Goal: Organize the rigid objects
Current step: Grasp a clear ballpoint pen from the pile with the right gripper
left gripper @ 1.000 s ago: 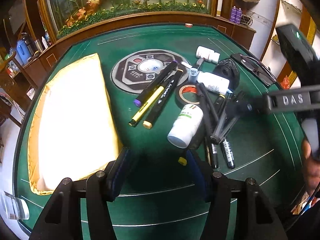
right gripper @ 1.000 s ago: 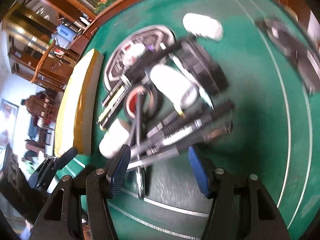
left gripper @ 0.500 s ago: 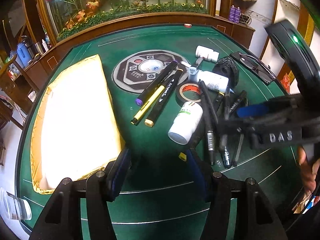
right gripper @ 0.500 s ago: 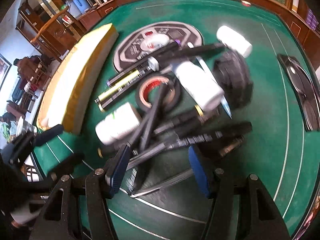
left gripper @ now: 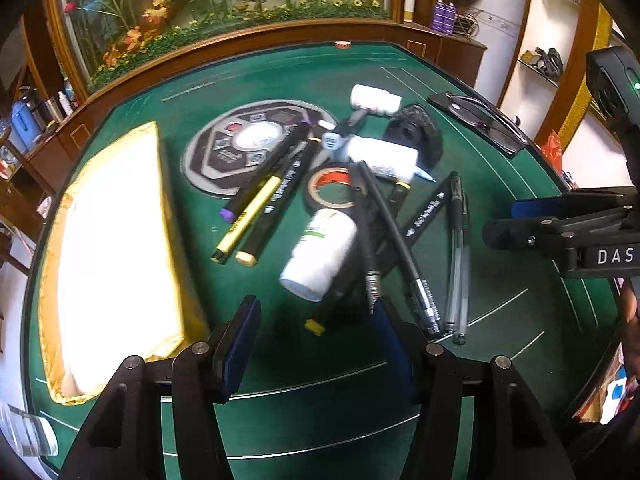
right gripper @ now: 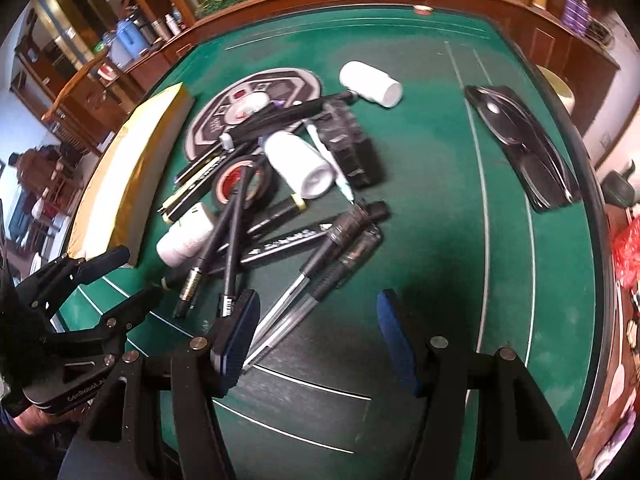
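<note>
A heap of rigid things lies mid-table: black pens [left gripper: 394, 236] [right gripper: 236, 216], markers [left gripper: 264, 178], a white bottle [left gripper: 320, 254] [right gripper: 186, 236], a second white bottle [left gripper: 382, 156] [right gripper: 300, 164], a tape roll [left gripper: 332, 188] [right gripper: 240, 184], clear pens [left gripper: 456, 256] [right gripper: 320, 276] and a black block [left gripper: 416, 134] [right gripper: 348, 144]. My left gripper [left gripper: 316, 344] is open and empty just short of the heap. My right gripper [right gripper: 316, 334] is open and empty, over the clear pens' tips; it shows at the right in the left wrist view [left gripper: 532, 220].
A yellow padded envelope [left gripper: 108, 248] [right gripper: 136, 168] lies on the left of the green table [left gripper: 500, 280]. A round grey panel [left gripper: 248, 140] sits behind the heap. A third white bottle [right gripper: 370, 84] and a black glasses case [right gripper: 524, 148] lie at the back right.
My right gripper has pulled back from the heap toward the table's near right side. The pens have shifted and spread. My left gripper has barely moved.
</note>
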The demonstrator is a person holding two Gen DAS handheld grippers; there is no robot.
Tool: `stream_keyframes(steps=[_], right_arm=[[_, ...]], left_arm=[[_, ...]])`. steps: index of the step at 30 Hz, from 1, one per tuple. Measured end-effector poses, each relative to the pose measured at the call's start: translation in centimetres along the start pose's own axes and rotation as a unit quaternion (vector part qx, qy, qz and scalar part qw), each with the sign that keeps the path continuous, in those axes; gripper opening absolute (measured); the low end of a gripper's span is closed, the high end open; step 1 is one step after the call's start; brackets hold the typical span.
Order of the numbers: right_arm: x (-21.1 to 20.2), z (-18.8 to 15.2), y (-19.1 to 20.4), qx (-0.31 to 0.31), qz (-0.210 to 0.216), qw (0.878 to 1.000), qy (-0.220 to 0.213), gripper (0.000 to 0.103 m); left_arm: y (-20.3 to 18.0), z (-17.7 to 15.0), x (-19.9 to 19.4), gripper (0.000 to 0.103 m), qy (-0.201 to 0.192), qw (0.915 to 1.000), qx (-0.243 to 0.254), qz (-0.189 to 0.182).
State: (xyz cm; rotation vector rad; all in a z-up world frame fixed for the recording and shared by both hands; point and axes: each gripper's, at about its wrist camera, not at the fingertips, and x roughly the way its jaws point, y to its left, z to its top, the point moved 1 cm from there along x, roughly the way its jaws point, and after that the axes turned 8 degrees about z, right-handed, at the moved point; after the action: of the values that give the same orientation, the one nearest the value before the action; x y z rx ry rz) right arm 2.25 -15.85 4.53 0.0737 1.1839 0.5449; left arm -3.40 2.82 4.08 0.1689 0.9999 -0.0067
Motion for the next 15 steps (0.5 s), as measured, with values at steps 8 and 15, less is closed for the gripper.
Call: stream_keyframes(steps=[8,15], right_arm=[[1.9,-0.4,-1.7,0.043,-0.017,0.998,0.041,0.06],[3.5,0.9,-0.6,0.031,-0.018,0.998,0.045,0.06]], left_arm=[[-1.3,0.1,0.8,0.062,0.014,0.9999,0.008,-0.007],[-1.4,0.2,0.6,0.062,0.008,0.9997,0.023,0.006]])
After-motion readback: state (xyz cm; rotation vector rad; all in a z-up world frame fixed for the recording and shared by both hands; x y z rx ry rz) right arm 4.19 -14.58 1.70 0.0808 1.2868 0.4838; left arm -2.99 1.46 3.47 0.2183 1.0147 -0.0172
